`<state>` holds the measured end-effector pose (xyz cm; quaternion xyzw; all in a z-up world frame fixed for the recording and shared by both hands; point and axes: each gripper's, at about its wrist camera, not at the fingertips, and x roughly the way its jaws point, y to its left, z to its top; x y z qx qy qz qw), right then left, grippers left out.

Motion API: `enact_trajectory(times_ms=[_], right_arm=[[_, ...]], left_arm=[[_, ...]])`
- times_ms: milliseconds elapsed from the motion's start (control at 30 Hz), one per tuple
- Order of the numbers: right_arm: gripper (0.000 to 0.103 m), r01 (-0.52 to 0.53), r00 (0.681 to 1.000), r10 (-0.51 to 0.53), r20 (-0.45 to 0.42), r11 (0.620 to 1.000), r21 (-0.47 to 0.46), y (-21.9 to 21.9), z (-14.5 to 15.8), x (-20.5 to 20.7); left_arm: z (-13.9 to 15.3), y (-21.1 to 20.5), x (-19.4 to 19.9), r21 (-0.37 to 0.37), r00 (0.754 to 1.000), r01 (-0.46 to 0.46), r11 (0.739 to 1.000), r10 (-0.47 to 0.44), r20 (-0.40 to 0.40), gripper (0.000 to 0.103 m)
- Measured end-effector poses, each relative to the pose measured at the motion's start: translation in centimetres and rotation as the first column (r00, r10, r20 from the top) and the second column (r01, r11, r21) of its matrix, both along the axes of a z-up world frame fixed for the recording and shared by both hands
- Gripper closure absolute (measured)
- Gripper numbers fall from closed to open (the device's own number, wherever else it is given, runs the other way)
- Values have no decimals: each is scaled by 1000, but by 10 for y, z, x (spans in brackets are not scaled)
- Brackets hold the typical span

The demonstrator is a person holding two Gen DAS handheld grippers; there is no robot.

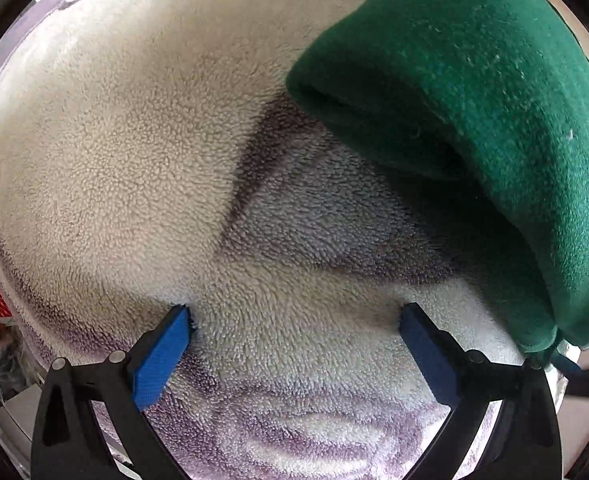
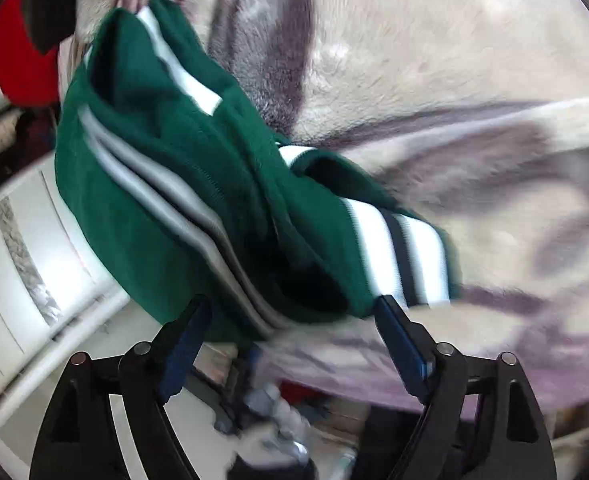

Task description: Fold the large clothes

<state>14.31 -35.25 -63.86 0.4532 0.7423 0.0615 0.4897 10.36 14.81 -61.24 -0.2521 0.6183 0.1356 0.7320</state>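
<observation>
My left hand-held gripper point(image 1: 294, 320) stands apart over the cream fleece blanket point(image 1: 134, 140) — my right hand-held gripper point(image 2: 294, 312) gapes too, the green striped garment point(image 2: 166, 168) bunched near the blanket's edge.

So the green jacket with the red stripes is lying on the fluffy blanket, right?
Not quite. The green jacket lies on the fluffy blanket, but its stripes are white, not red. The right wrist view shows them along the body and the cuff.

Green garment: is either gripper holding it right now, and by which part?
Neither. The left gripper stands open over the cream blanket; the right gripper is open too, the green garment lying unpinched just ahead of it.
</observation>
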Motion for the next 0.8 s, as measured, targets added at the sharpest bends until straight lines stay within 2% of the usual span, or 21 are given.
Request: enact_trajectory(times_ms=[67,133,167,200,233,267,300,367,400,433,467,500,567,600,633,700,767,800], right_arm=[[7,-7,996,13,90,998,-65,5,-15,7],[7,67,990,-57,132,995,-74,6,-20,0],[21,85,985,-74,153,994,-69,5,-15,-4],[60,114,975,-114,189,993,7,6,-9,-8],[61,160,964,-181,196,980,117,6,-6,-14],[64,180,956,-213,201,969,170,2,-1,-18],[65,197,936,-265,231,940,278,-1,6,-21],[65,242,900,-379,216,846,474,-8,5,-26],[65,239,888,-402,224,819,522,-14,0,-29],[65,226,887,-391,247,832,507,-21,-6,-30],[65,206,897,-353,265,866,455,-28,-17,-32],[65,196,922,-299,245,908,370,-36,-35,-39],[61,224,935,-307,175,898,379,-46,-51,-47],[53,195,946,-273,175,910,366,-45,-43,-47],[51,166,956,-235,175,927,337,-44,-34,-45],[34,106,975,-145,166,969,222,-47,-7,-40],[29,63,975,-89,204,990,129,-52,20,-35],[29,50,969,-70,237,994,93,-57,37,-31]], left_arm=[[1,4,3,-18,1000,8,1000,-8,-16,0],[9,13,7,-56,1000,-22,998,21,-17,0],[12,22,6,-92,999,-52,994,52,-5,0],[16,32,3,-142,995,-97,985,100,21,0],[19,38,0,-170,991,-124,978,132,32,0],[21,46,-3,-204,985,-155,966,167,41,0],[22,54,-7,-241,978,-186,953,202,47,0],[23,67,-12,-279,966,-228,933,252,50,0],[24,73,-14,-289,963,-240,927,265,50,0],[25,77,-14,-284,962,-246,927,268,43,0],[26,80,-15,-275,962,-250,928,270,36,0],[29,86,-15,-274,962,-253,928,273,35,0],[38,95,-13,-268,961,-253,930,274,43,0],[40,97,-14,-262,961,-248,933,270,51,0],[44,98,-13,-261,962,-241,935,265,62,0],[56,102,-7,-269,962,-224,937,256,93,0],[58,87,-5,-301,958,-206,931,254,131,0],[61,88,4,-337,953,-206,919,267,146,0]])
